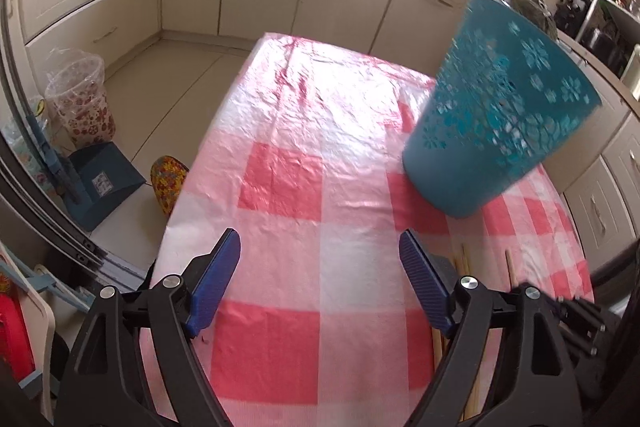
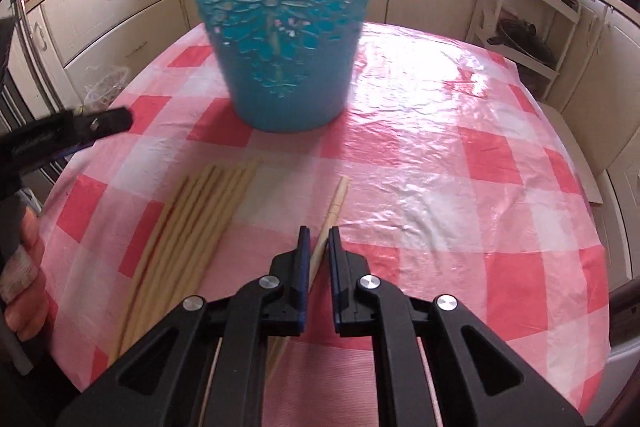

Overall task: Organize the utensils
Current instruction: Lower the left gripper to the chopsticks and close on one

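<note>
The right tongs [image 2: 319,234] are pinched narrow on a single chopstick [image 2: 335,201] lying on the checked table [image 2: 460,167], apart from the bundle of chopsticks [image 2: 208,211] just to its left. The teal holder [image 2: 280,27] stands upright beyond them. The left tongs [image 1: 320,247] hang wide open, gripping nothing.

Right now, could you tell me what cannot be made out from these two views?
- Inside of the blue holder: its rim is cut off by the right view's top edge; its wall hides the contents in the left view.
- Near ends of the chopsticks: hidden under the right gripper and the bottom edge.
- Chopstick count: blurred together in the right view; the left gripper hides most in the left view.
</note>
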The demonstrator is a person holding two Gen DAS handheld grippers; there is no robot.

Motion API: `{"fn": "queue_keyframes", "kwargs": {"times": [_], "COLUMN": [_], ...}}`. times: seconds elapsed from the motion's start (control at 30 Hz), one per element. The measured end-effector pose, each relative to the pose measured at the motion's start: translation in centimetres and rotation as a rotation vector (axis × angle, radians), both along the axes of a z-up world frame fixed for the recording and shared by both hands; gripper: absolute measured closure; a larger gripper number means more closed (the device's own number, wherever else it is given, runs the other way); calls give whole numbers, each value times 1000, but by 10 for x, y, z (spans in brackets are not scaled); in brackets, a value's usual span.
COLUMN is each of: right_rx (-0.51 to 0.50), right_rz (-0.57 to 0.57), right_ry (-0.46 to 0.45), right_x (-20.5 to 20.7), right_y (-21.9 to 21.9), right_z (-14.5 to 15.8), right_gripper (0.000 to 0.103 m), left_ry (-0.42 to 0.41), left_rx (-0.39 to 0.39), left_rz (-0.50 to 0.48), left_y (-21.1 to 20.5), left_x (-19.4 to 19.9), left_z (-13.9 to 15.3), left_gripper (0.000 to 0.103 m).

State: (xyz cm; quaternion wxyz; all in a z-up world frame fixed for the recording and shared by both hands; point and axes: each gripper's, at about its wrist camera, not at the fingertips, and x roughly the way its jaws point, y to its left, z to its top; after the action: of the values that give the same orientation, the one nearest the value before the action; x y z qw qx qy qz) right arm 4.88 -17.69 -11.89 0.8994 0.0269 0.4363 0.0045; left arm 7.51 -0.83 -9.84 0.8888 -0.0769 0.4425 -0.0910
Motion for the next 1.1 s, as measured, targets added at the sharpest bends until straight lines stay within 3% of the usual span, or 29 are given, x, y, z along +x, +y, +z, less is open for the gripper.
{"fn": "queue_keyframes", "kwargs": {"times": [0.13,0.33,0.73,0.83,1.0,1.1], "right_rx": [24,75,118,123,135,146], "right_rz": [-15,-5,5,7,6,4], "right_ry": [-16,-15,-2,0,5,7], "right_x": [-3,-2,-1,0,2,2], "right_y": [-2,-8,-13,-15,-18,-20], "right_z": [-1,0,1,1,1,0], "right_gripper": [95,95,94,94,93,93], "left_ry": [14,43,85,91,87,92], "left_rx": [74,201,273,269,260,229], "left_rz": [-89,-139,-135,-147,-195,-241], "left_y": [-26,-55,-70,-73,-77,-73], "left_x": [-20,-28,-29,-31,-34,-31], "left_z": [2,-6,-12,-9,-5,-4], "left_gripper": [25,25,28,44,91,98]}}
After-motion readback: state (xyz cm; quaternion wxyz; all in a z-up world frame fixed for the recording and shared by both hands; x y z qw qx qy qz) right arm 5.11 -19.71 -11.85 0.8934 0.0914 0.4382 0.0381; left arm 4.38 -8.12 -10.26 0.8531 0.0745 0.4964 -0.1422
